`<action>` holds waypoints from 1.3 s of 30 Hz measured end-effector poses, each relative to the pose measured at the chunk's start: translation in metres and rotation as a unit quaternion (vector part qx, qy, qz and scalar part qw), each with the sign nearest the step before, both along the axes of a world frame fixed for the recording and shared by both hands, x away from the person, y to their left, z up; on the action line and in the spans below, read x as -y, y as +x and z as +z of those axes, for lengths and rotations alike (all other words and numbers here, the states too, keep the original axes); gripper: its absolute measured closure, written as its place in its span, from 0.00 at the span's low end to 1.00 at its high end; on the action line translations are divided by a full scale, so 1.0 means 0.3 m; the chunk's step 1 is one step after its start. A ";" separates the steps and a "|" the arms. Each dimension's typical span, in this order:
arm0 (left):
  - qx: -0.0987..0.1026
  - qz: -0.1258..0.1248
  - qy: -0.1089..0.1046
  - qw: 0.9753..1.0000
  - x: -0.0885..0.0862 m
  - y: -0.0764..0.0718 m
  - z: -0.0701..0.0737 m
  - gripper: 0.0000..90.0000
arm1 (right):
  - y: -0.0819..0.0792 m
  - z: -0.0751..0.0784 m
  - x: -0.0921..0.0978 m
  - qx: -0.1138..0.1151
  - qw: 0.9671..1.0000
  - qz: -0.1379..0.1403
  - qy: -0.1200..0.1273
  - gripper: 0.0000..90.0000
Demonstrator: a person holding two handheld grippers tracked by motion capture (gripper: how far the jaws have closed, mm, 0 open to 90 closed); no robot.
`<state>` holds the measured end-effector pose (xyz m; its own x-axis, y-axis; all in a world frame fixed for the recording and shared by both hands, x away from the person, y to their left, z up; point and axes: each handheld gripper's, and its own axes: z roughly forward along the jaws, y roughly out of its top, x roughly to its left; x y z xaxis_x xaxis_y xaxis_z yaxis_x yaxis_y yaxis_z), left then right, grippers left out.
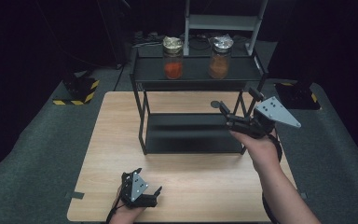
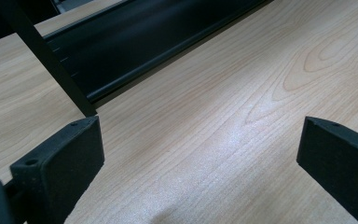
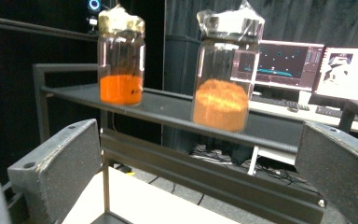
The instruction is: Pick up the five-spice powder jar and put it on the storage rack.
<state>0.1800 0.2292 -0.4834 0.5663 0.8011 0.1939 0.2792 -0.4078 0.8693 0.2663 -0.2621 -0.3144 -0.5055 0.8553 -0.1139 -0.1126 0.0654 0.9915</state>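
Observation:
Two glass jars with foil-wrapped lids stand on the top tier of a black metal rack (image 1: 149, 74). The left jar (image 1: 173, 58) (image 3: 121, 58) holds red-orange powder; the right jar (image 1: 220, 57) (image 3: 223, 74) holds duller orange-brown powder. My right gripper (image 1: 235, 101) (image 3: 200, 149) hangs open at the rack's right front, below the top tier, pointing up toward the jars, nothing between its jaws. Low over the wooden table (image 1: 200, 177) near the front edge, my left gripper (image 1: 148, 182) (image 2: 200, 140) is open and empty, facing the rack's lower tier (image 2: 144, 42).
The rack's lower tier (image 1: 191, 133) is bare, and its thin legs (image 2: 46, 56) stand on the tabletop. A white frame (image 1: 223, 21) rises behind the rack. Computer monitors (image 3: 284, 65) glow beyond the table. Dark carpet surrounds the table, with striped stand bases (image 1: 77, 91) on it.

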 end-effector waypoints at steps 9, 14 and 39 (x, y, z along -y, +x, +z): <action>0.002 0.002 0.002 1.000 0.003 -0.003 -0.001 0.01 | -0.051 -0.082 0.015 -0.006 1.000 0.008 -0.027 0.00; 0.002 0.000 -0.003 1.000 -0.003 -0.003 -0.003 0.01 | -0.082 -0.152 0.020 -0.017 0.999 0.008 -0.047 0.00; 0.011 -0.004 0.010 1.000 0.009 -0.010 -0.005 0.01 | -0.156 -0.450 0.093 -0.105 0.990 -0.010 -0.097 0.00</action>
<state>0.1769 0.2266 -0.4849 0.5686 0.7918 0.2229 0.2567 -0.4282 0.8665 0.2195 -0.2899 -0.4494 -0.5192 0.8373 -0.1715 0.0976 0.2574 0.9614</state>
